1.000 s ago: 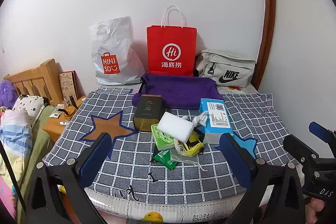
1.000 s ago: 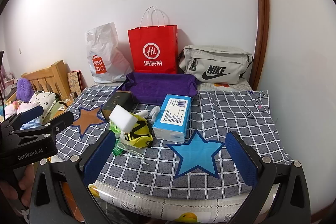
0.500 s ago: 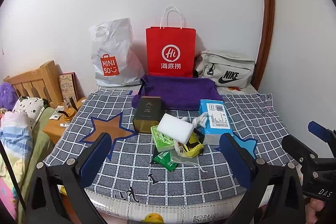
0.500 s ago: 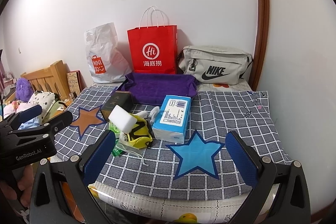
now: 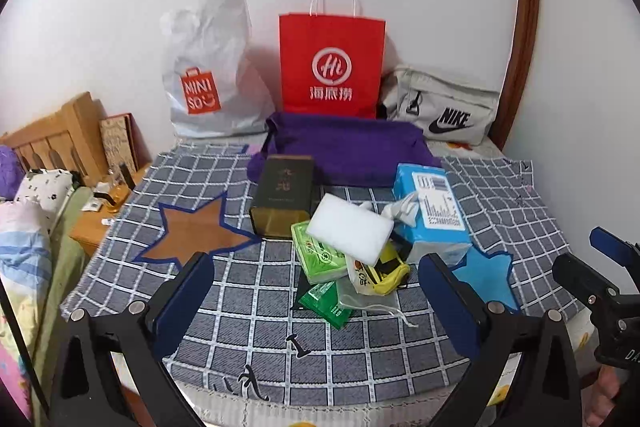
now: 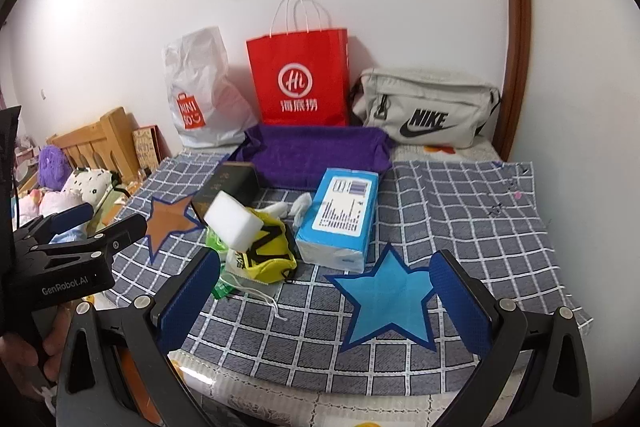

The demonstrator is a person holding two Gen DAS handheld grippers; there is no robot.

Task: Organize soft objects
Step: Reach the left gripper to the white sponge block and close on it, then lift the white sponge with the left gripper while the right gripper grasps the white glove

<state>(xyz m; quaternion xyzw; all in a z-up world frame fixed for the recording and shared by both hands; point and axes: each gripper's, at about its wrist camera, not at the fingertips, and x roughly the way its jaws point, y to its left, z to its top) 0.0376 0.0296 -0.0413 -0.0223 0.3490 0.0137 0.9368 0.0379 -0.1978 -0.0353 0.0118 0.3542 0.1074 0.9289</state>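
Both tools hang wide apart and empty at the bottom of their frames: the left gripper (image 5: pixel 316 291), the right gripper (image 6: pixel 324 291). At mid-frame a white rectangular foam sponge (image 5: pixel 351 228) lies tilted on a heap of green packets (image 5: pixel 318 255) and a yellow pouch (image 6: pixel 270 247), just beside the blue tissue pack (image 6: pixel 340 215), all on the grey checked cloth (image 5: pixel 260 327).

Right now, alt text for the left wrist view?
Open left claw hovers before a pile on a checked cloth: white sponge, green packets, blue tissue pack, dark box. Behind stand a purple bin and bags.
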